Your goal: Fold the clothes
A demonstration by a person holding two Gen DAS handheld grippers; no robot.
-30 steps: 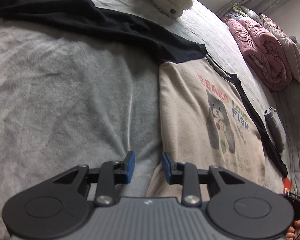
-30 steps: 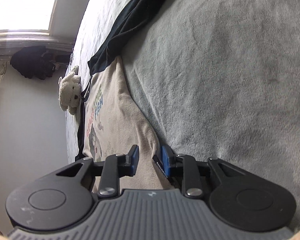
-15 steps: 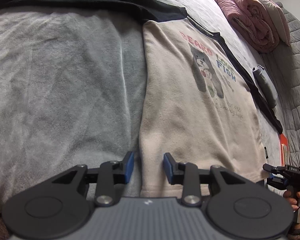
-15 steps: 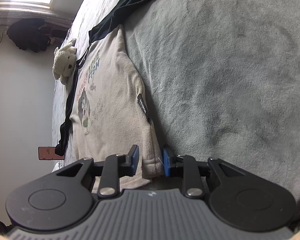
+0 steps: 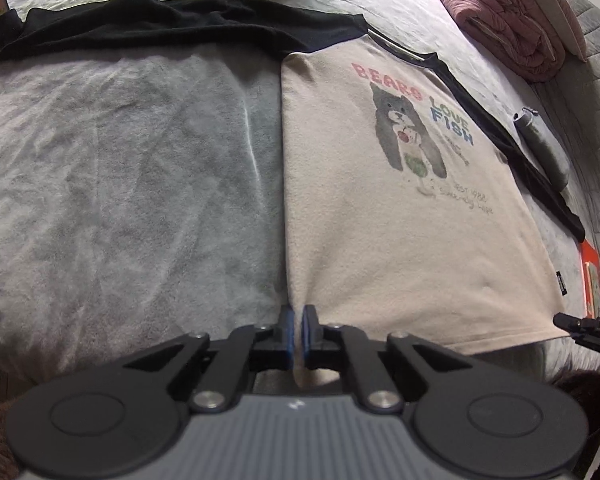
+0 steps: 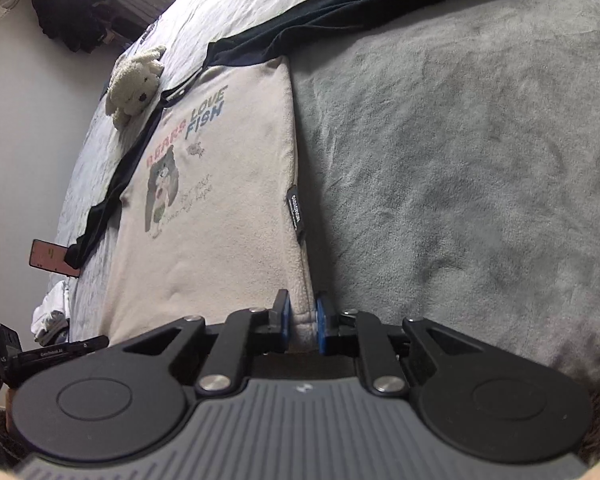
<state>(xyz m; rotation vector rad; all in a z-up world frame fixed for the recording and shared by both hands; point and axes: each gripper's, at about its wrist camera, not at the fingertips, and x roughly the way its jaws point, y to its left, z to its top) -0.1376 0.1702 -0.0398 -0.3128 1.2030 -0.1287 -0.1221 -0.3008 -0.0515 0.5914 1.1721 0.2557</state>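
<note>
Shirt (image 5: 400, 240) lies flat on the grey blanket (image 5: 120, 180), and I hold its near hem at both corners. My left gripper (image 5: 299, 334) is clenched on the hem corner at the shirt's left edge. My right gripper (image 6: 302, 326) pinches the hem at the other corner, with cloth between its pads, just below the small black label (image 6: 295, 210). Further, I see the bear print (image 5: 408, 132), then the black sleeve (image 5: 160, 32) stretched across the bed. Beyond it lies a white plush toy (image 6: 134, 86), and a rolled pink quilt (image 5: 508, 16) is at the far right.
</note>
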